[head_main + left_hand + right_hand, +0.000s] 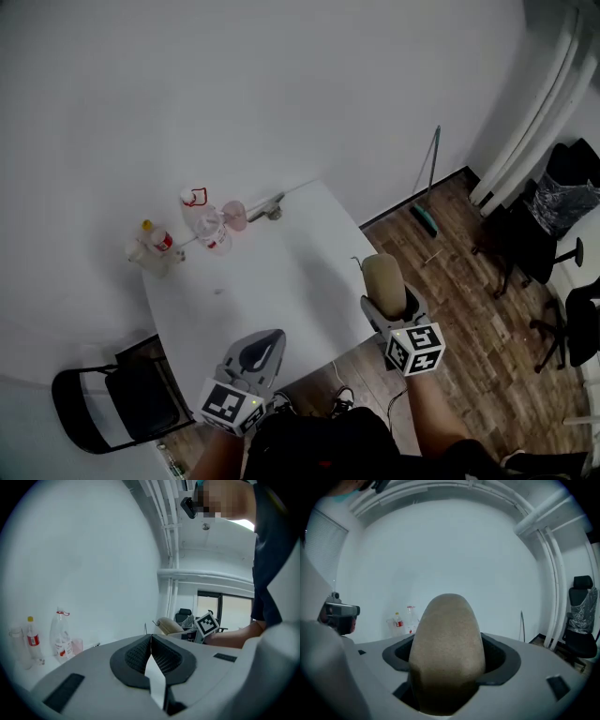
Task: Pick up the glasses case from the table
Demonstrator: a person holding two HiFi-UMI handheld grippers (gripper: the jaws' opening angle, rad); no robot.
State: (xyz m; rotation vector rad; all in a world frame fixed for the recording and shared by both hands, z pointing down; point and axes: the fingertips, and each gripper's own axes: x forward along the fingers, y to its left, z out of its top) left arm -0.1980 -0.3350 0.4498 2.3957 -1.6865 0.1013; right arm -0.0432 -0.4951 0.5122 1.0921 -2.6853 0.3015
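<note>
Logged from my remote station, left to right. Black folding metal chair (111, 398), beside the desk's near left corner. White rectangular desk (281, 272), with a cluster on its far left corner: clear plastic bottle with yellow cap and red label (157, 240), taller clear plastic bottle with red cap ring (199, 217), small pink translucent cup (234, 216). The label print is too small for me to read, so no brand is entered. Left tongs (151, 643): clenched, ribbed black pads meeting, nothing between them, over the desk's near edge. Right tongs (386, 305): clamped on the beige oval fine-textured glasses case (447, 641), which stands up out of them at the desk's right edge. I judge it lifted clear of the desk top, so the pick-up looks all but complete. Handling note: I would hold the clamp steady across the case's lower body, raise it straight and slowly, and leave the left tongs parked, since the rounded shell could slip if squeezed near its end. Marker cubes on both tongs show black-and-white square patterns, no letters. Green-headed broom (424, 221), against the wall. Black office chairs (553, 234), far right.
</note>
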